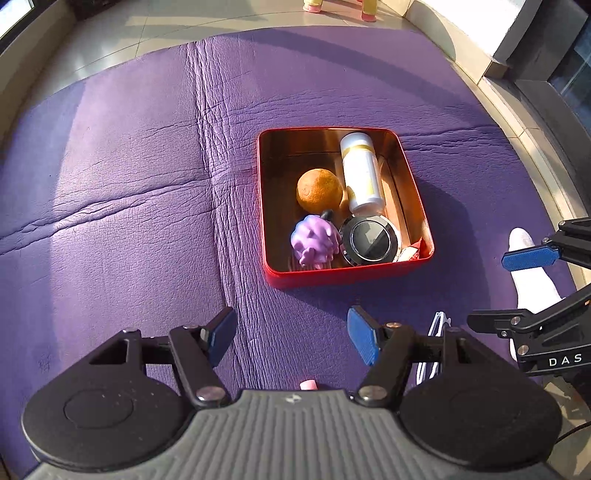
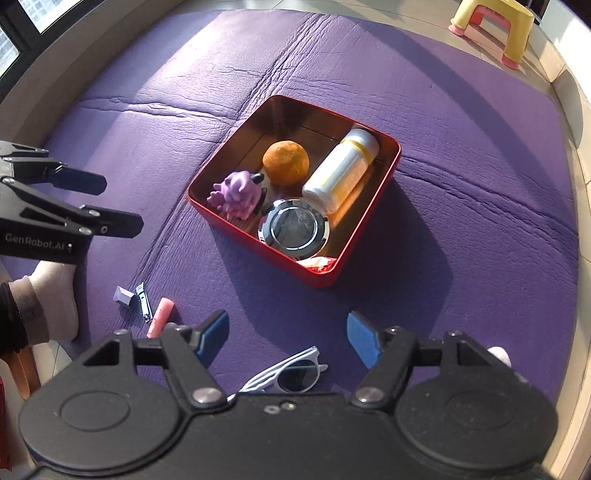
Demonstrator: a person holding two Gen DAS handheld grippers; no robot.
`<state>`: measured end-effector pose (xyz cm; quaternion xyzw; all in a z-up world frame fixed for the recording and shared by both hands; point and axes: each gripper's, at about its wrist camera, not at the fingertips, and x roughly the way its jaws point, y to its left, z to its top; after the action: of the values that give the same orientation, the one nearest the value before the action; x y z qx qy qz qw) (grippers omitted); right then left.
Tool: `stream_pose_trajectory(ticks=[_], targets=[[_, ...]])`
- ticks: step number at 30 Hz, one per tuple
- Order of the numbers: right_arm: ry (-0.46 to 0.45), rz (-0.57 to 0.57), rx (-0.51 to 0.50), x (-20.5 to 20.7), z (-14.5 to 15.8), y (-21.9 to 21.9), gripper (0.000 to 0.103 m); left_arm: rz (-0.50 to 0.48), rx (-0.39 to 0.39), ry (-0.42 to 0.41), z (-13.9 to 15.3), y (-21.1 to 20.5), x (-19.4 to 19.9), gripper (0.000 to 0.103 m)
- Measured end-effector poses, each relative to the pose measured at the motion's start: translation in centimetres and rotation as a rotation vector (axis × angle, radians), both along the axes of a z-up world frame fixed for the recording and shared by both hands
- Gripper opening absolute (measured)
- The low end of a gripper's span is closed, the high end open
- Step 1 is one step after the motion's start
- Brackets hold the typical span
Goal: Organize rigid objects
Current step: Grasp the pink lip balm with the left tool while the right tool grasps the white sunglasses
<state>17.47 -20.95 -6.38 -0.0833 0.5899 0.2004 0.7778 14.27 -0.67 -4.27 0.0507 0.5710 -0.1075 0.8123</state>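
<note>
A red tin box [image 1: 345, 271] [image 2: 388, 173] sits on the purple mat. It holds an orange ball [image 1: 319, 191] [image 2: 286, 163], a white bottle [image 1: 361, 173] [image 2: 341, 173], a purple spiky toy [image 1: 314, 240] [image 2: 236, 194], a round black compact [image 1: 369, 242] [image 2: 293, 229] and a small red-white packet [image 1: 408, 253] [image 2: 317, 263]. White sunglasses [image 2: 291, 374] [image 1: 434, 343] lie just under my right gripper [image 2: 286, 338], which is open and empty. A pink tube [image 2: 159, 317] [image 1: 308, 385], nail clippers [image 2: 143, 301] and a small purple block [image 2: 123, 295] lie on the mat to the left. My left gripper [image 1: 291, 336] is open and empty, short of the box.
The purple mat [image 1: 147, 184] [image 2: 461, 240] covers the work area, with tiled floor beyond it. A yellow stool [image 2: 491, 26] stands at the far right. White-socked feet [image 1: 532, 273] [image 2: 55, 295] rest at the mat's near edge.
</note>
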Motion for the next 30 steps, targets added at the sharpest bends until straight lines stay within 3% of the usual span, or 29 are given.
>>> stream_pose_trajectory(ticks=[4, 10, 15, 23, 27, 30], targets=[[0.031, 0.013, -0.029, -1.1, -0.7, 0.6, 0.070, -0.019, 0.011, 0.023, -0.2, -0.3, -0.7, 0.066], [0.034, -0.022, 0.012, -2.6, -2.8, 0.1, 0.070, -0.081, -0.012, 0.078, -3.5, -0.4, -3.6, 0.066], [0.072, -0.169, 0.031, -3.7, -5.4, -1.2, 0.068, 0.002, 0.000, 0.166, -7.4, 0.4, -5.0, 0.066], [0.155, -0.409, 0.058, -5.2, -8.9, -0.8, 0.065, 0.058, 0.019, 0.175, -10.6, -0.4, -5.7, 0.066], [0.197, -0.403, 0.045, -5.4, -10.0, -0.4, 0.059, 0.045, 0.048, 0.188, -12.5, -1.2, -6.4, 0.063], [0.208, -0.397, 0.023, -5.6, -10.7, 0.1, 0.050, 0.089, -0.012, 0.185, -12.9, -0.8, -6.4, 0.057]])
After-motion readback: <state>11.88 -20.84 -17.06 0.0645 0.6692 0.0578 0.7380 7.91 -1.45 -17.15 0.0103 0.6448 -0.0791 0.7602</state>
